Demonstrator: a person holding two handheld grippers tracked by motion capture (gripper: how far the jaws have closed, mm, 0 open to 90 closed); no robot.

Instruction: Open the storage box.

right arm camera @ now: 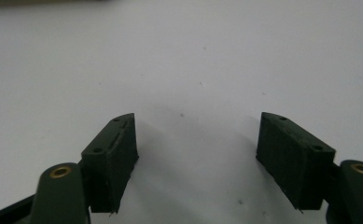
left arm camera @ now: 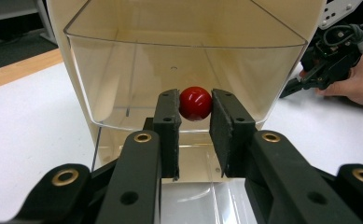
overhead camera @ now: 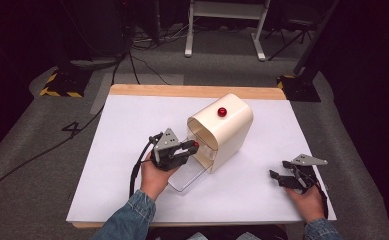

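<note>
My left tool (overhead camera: 191,148) sat at the mouth of the cream dispenser (overhead camera: 227,127) near the middle of the bench (overhead camera: 122,150), and my right tool (overhead camera: 282,176) rested low over the bench's right side, near the front edge and well apart from the dispenser. Between the two lay bare white surface, and more of it stretched to the left of my left hand (overhead camera: 154,177) as far as the bench's left edge. The dispenser stood short of the wooden strip (overhead camera: 192,91) along the far edge, with open room behind it. In the left gripper view my left tool was clamped on a red ball (left arm camera: 195,103), its pads (left arm camera: 169,122) pressing the ball from both sides, right in front of the clear drawer (left arm camera: 184,79) that stuck out of the dispenser's open end. I saw nothing lying in that drawer. A second red ball (overhead camera: 222,111) sat on top of the dispenser's rounded shell. In the right gripper view my right tool (right arm camera: 195,158) stood with its jaws spread wide and nothing between them, just above the plain white surface.
</note>
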